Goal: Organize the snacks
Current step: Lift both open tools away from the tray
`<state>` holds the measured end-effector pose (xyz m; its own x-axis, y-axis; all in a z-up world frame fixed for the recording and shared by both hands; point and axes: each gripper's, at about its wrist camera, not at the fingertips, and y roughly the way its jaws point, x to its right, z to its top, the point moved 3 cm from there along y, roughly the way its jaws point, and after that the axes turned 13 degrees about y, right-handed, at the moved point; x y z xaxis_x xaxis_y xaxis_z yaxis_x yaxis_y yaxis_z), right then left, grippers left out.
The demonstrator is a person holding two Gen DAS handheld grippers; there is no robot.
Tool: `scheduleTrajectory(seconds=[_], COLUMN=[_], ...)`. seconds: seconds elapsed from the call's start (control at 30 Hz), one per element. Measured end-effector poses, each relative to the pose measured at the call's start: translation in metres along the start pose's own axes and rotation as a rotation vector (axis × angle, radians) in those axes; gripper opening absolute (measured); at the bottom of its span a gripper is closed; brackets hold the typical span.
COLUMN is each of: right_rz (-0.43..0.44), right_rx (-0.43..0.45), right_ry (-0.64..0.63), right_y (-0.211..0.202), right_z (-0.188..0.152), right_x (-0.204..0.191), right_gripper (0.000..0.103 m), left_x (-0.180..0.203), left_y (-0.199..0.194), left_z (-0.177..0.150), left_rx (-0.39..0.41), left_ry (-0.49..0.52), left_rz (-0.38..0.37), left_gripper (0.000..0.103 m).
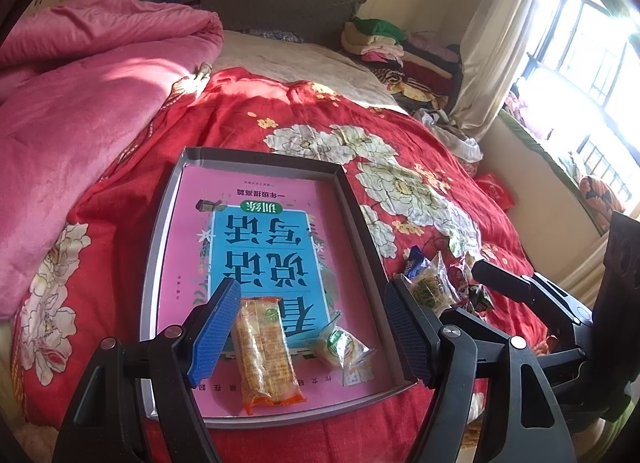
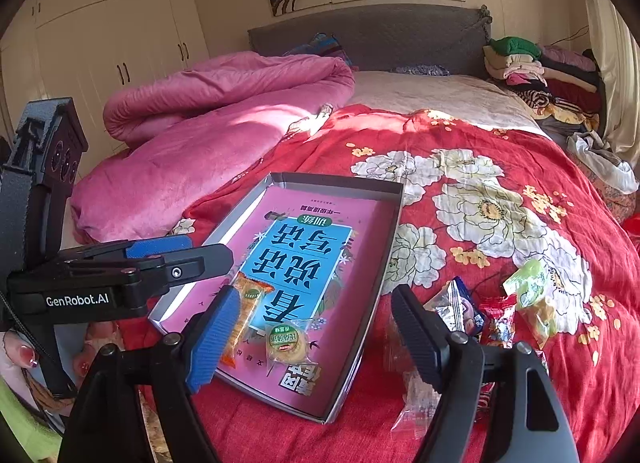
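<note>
Step in hand: I judge sorting is partly done; two snacks lie in the tray (image 1: 362, 219), the rest wait in the loose pile (image 2: 496, 315) on the bed (image 2: 500, 151).
Left gripper (image 1: 316, 329): fingers spread wide, holding nothing; I hover it over the tray's near end.
Right gripper (image 2: 320, 337): fingers wide apart, empty; it straddles the tray's right wall, with the pile at 3 o'clock of it.
Tray contents: a long orange wafer pack (image 1: 266, 355) at 6 o'clock on the tray floor; a round pastry in clear wrap (image 1: 344, 347) just beside it, toward 4 o'clock; the printed pink-and-blue liner (image 1: 264, 247) otherwise shows bare.
Pile: a blue-and-white packet (image 2: 460, 305), a red candy (image 2: 498, 319), a green wrapped sweet (image 2: 530, 291) and a clear empty-looking wrapper (image 2: 416, 403), all outside the tray at its 3 o'clock.
Next move, as I judge it: swing the right gripper toward 3 o'clock, settle its fingers around one packet only, then carry it over the tray wall.
Risk: thin crinkly wrappers may slip or drag neighbours.
</note>
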<state>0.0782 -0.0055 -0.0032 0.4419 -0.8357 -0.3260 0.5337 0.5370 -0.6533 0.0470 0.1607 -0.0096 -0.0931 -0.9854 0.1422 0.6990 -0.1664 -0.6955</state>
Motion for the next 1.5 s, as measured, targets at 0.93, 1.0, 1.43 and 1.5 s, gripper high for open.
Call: scheduleTrajectory(seconds=[0.93,1.0,1.43,1.5], right_rz=[0.004,0.000,-0.041,-0.050], right_rx=[0.129,0.136,0.180,0.189], right_ry=[-0.011,-0.004,0.051,0.055], right_y=[-0.059,-0.064,-0.088,-0.092], right_z=[0.007,0.007,0.009,0.009], right_x=[0.009,0.013,0.052,0.057], right_gripper=[0.091,0.092,0.094,0.094], left_x=[0.049,0.053,0.084,0.088], left_y=[-0.024,-0.025,-0.025,-0.026], left_z=[0.003,0.004,0.001,0.001], left_rx=[0.040,0.040,0.023,0.023], left_ry=[0.029,0.029,0.086,0.090], left_rz=[-0.002,-0.002,-0.008,-0.010], left_gripper=[0.081,0.081,0.081,0.081])
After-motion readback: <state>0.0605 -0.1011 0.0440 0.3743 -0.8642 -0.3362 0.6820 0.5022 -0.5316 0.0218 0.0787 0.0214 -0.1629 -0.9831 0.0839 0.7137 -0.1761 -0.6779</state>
